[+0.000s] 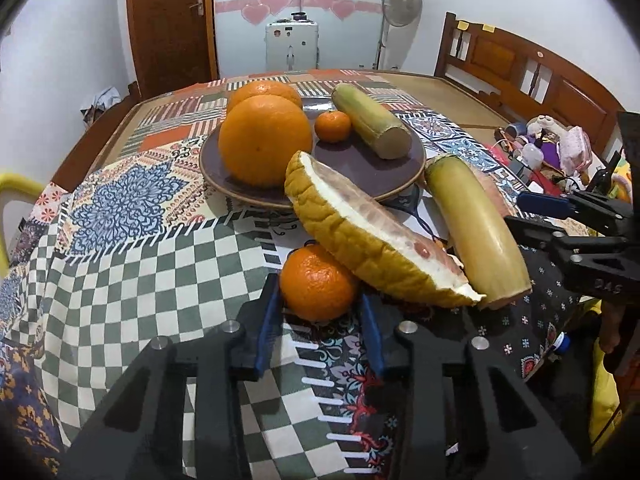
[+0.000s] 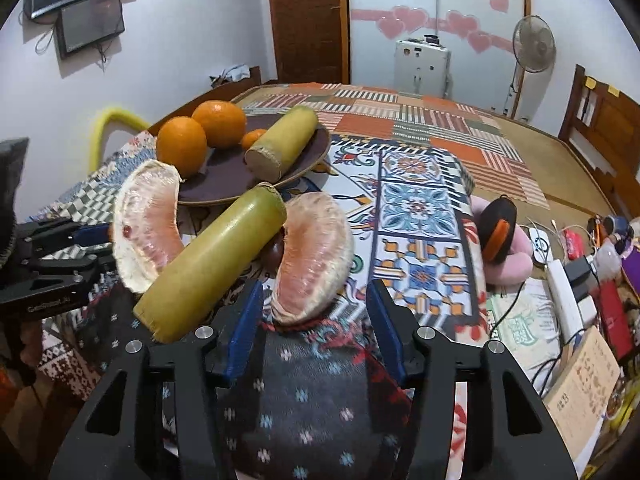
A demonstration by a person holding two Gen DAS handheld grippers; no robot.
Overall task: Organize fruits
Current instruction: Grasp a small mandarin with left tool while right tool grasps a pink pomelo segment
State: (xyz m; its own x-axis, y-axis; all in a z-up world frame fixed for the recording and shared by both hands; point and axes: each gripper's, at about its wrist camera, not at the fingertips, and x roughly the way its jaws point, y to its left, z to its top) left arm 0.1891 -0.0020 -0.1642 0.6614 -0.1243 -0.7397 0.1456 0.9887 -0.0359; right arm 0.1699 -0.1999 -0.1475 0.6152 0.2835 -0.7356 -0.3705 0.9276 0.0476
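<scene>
The sugarcane piece (image 2: pixel 212 260) off the plate lies on the patterned cloth (image 1: pixel 132 264) with its long axis running from the near edge of the bed toward the plate, one cut end pointing at the rim and the other back at the grippers. A pomelo wedge (image 1: pixel 372 240) lies on either side of it: the one on the left leans on a small mandarin (image 1: pixel 318 284), rind up in the left wrist view, and the second wedge (image 2: pixel 312 256) rests flesh-up just beside the cane on its right. The brown plate (image 1: pixel 360 164) holds two large oranges (image 1: pixel 264 140) one behind the other, one small mandarin (image 1: pixel 333 126) and a second sugarcane piece (image 1: pixel 370 124), which lies with its long axis slanting across the plate, cut face toward the near rim. That makes two cane pieces, two pomelo wedges, two oranges and two mandarins, four fruits on the plate and four off it. The left gripper (image 1: pixel 320 320) has its blue pads spread on either side of the loose mandarin, close to it but whether they touch I cannot tell; they are not clenched. The right gripper (image 2: pixel 316 320) stands wide apart, grasping nothing, with the near end of the second wedge between its fingers
</scene>
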